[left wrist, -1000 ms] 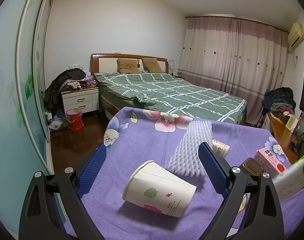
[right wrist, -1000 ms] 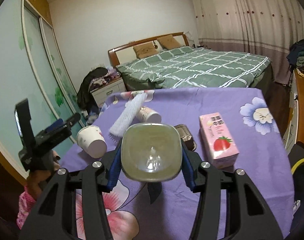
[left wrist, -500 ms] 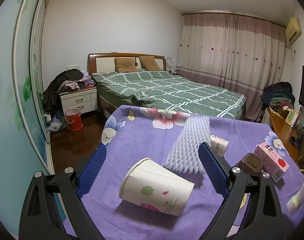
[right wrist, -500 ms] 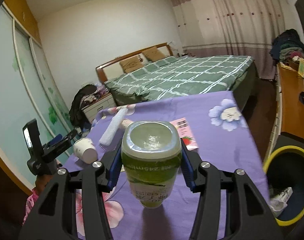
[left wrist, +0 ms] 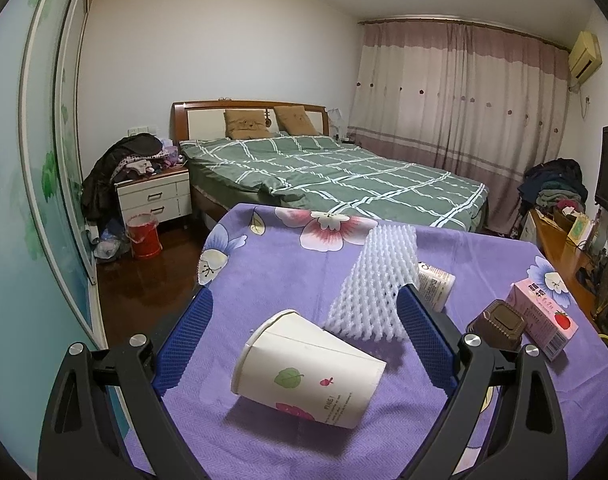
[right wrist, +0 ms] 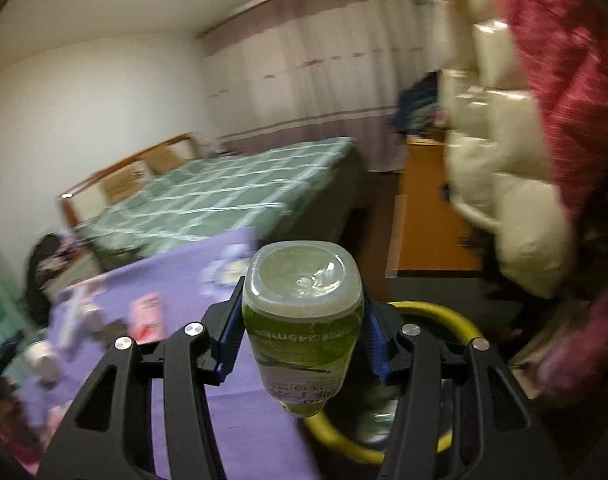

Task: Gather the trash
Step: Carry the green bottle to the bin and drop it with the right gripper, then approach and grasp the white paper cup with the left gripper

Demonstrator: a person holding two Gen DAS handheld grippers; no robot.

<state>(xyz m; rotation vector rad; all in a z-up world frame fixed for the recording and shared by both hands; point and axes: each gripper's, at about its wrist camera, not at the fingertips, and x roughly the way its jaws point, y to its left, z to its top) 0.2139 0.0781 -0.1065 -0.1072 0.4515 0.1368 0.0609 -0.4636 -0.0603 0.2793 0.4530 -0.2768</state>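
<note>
The surface [left wrist: 264,280] wears a purple flowered cloth. On it a paper cup [left wrist: 307,364] lies on its side, with a white foam net [left wrist: 373,284] behind it. To the right are a small pot [left wrist: 435,286], a brown box [left wrist: 499,324] and a pink carton [left wrist: 543,316].

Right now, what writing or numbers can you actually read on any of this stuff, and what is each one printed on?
"245ml", seen upside down: on the green label of the plastic bottle held between the right gripper's fingers.
"MINE!": small print near the base of the paper cup lying on its side.
Pink carton with a strawberry picture: characters on its top, too small to read.
Small white cup behind the foam net: lettering mostly hidden, unreadable.
</note>
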